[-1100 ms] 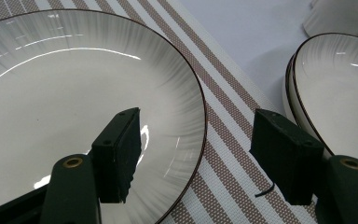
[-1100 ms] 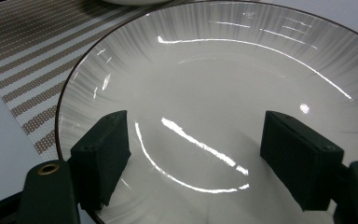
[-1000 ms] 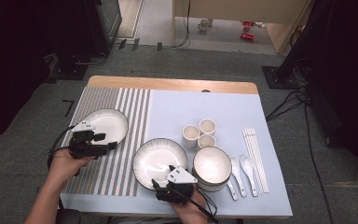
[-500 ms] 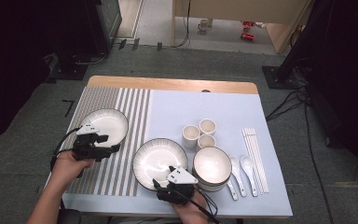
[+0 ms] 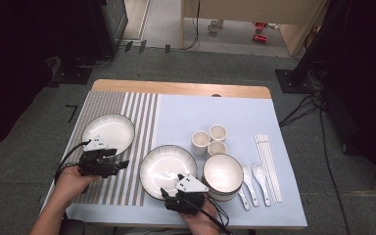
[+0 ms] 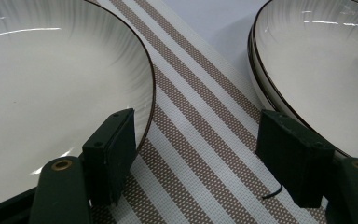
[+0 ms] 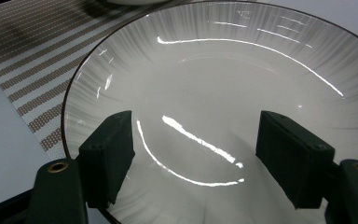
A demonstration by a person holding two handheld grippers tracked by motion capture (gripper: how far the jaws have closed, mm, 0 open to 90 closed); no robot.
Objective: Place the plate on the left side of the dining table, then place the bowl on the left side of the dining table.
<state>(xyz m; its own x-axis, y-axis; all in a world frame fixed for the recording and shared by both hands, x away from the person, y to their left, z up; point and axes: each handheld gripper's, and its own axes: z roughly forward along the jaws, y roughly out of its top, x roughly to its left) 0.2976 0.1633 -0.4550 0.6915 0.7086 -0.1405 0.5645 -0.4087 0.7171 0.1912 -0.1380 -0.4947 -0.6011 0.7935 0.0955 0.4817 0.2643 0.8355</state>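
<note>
At left, plate (image 5: 108, 132): set on striped mat (image 5: 142, 105).
Left gripper (image 5: 122, 163): jaws wide, opening, empty.
Right gripper (image 5: 165, 195): wide, empty, over near stack (image 5: 169, 165).
Next: close on stack's top plate rim.

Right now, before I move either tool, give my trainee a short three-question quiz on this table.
1. True or false: the left tool grips the left plate.
2. How many small cups stand behind the bowl?
3. Over which dish does the right tool hang: A the bowl, B the middle plate, C a spoon?

Key: 1 false, its jaws stand open over the striped mat; 2 three; 3 B.
</note>
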